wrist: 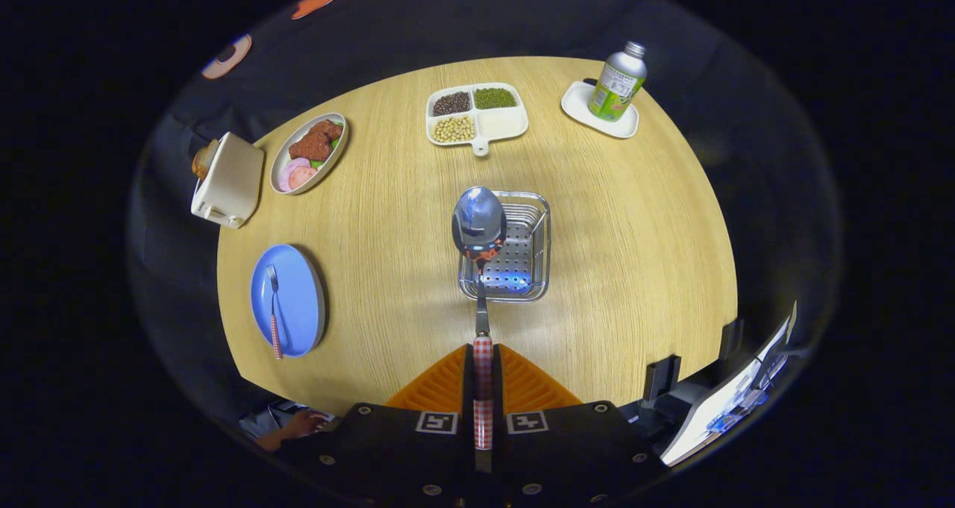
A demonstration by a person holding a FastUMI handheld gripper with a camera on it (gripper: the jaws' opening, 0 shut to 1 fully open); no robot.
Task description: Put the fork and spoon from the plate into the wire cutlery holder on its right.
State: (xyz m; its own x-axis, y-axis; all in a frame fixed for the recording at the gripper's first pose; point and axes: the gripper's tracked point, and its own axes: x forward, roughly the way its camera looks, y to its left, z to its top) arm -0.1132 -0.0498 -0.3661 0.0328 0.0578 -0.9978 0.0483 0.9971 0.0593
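Bare table [634,269] lies on every side of the wire holder [522,254], well in from the table's edges. The claw [483,374] is clenched on the checked handle of the spoon [479,224], whose shiny bowl hangs over the holder's left rim. The fork [274,310] lies on the blue plate [298,299], far left. A toaster [227,180], food dishes and a bottle [618,83] stand beyond.
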